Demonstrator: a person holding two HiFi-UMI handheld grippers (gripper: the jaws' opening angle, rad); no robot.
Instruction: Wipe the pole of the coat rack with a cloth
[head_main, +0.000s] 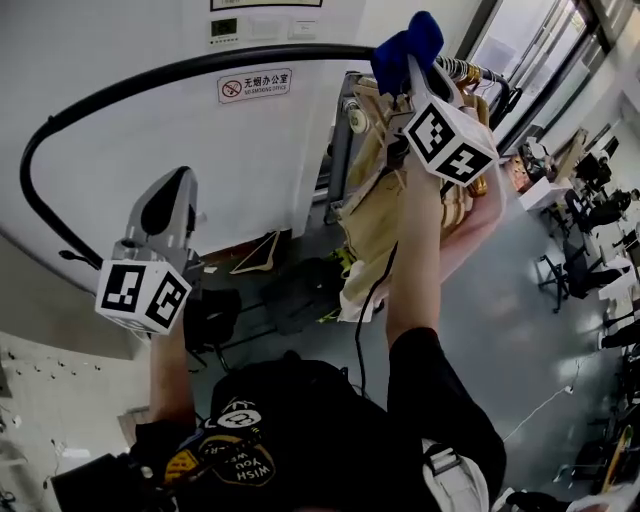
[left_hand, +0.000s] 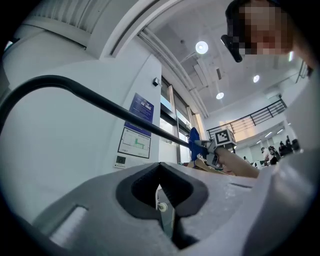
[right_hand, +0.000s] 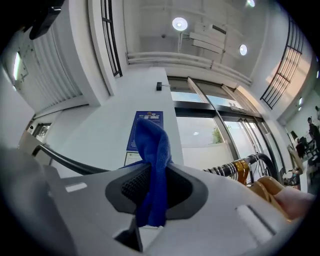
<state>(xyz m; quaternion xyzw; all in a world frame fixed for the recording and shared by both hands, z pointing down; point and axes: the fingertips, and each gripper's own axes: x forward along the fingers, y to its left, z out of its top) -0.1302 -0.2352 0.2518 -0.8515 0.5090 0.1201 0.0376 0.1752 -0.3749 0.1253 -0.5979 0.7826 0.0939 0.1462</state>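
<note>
The right gripper is clamped on a blue cloth, held up at the black pole. The cloth's bunched end sits right at the pole (contact looks likely, not certain). The left gripper hangs lower, well apart from the cloth, its jaws together on nothing. Around them are a white wall, hangers, tan garments and a grey floor

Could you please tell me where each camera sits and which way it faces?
Head view: person's head, steeply downward; pole, forearms, left tool, right tool.
Left gripper view: on left tool, upward along its shut jaws; right forearm shows.
Right gripper view: on right tool, upward past its clamped cloth.
Shared: all show the pole.
</note>
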